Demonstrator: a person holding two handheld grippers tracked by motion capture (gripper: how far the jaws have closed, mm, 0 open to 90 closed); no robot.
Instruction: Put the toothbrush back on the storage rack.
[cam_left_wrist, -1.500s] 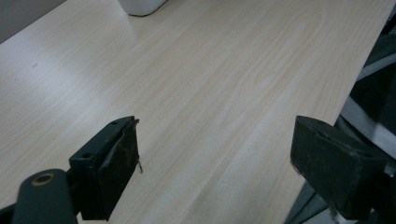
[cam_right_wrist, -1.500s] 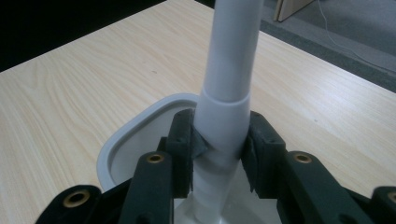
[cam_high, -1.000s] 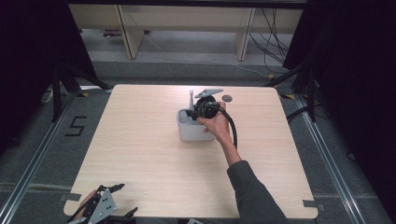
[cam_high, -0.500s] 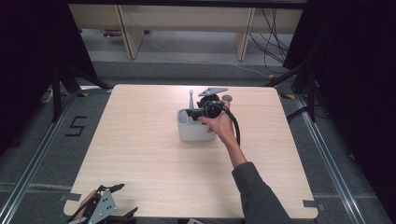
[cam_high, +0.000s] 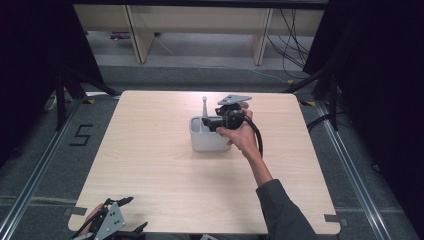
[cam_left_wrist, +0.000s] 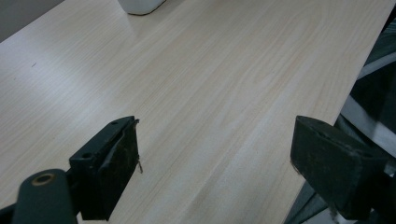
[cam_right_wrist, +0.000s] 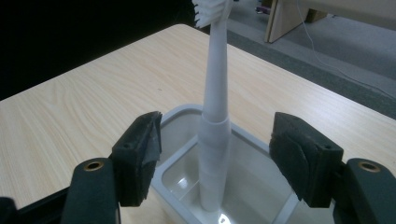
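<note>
Brush (cam_right_wrist: 214, 93): white, bristles up, standing nearly upright in the holder; in the high view its head (cam_high: 204, 100) rises above the holder's far left corner.
Holder (cam_high: 206, 141): pale grey box, open on top, split into compartments, on the desk a little beyond its middle; the brush's foot sits in the compartment seen in the right gripper view (cam_right_wrist: 261, 184), close to the inner wall.
Right tongs (cam_right_wrist: 224, 161): the jaws have just been opening and now stand wide apart, one on each side of the brush handle, neither pad touching it; nothing gripped.
Right tongs, high view (cam_high: 212, 123): held level over the holder's top, jaws pointing left toward the brush, grey plate on top.
Right hand (cam_high: 241, 136): wrapped around the tongs' body just right of the holder, forearm and dark sleeve running to the bottom edge, black cable looping beside the wrist.
Left tongs (cam_left_wrist: 215, 158): jaws wide apart, bare desk between them, nothing held.
Left tongs, high view (cam_high: 125, 215): at the desk's near left corner, well apart from the holder.
Desk (cam_high: 150, 165): light wood grain.
Floor mark (cam_high: 81, 135): a black "5" left of the desk.
</note>
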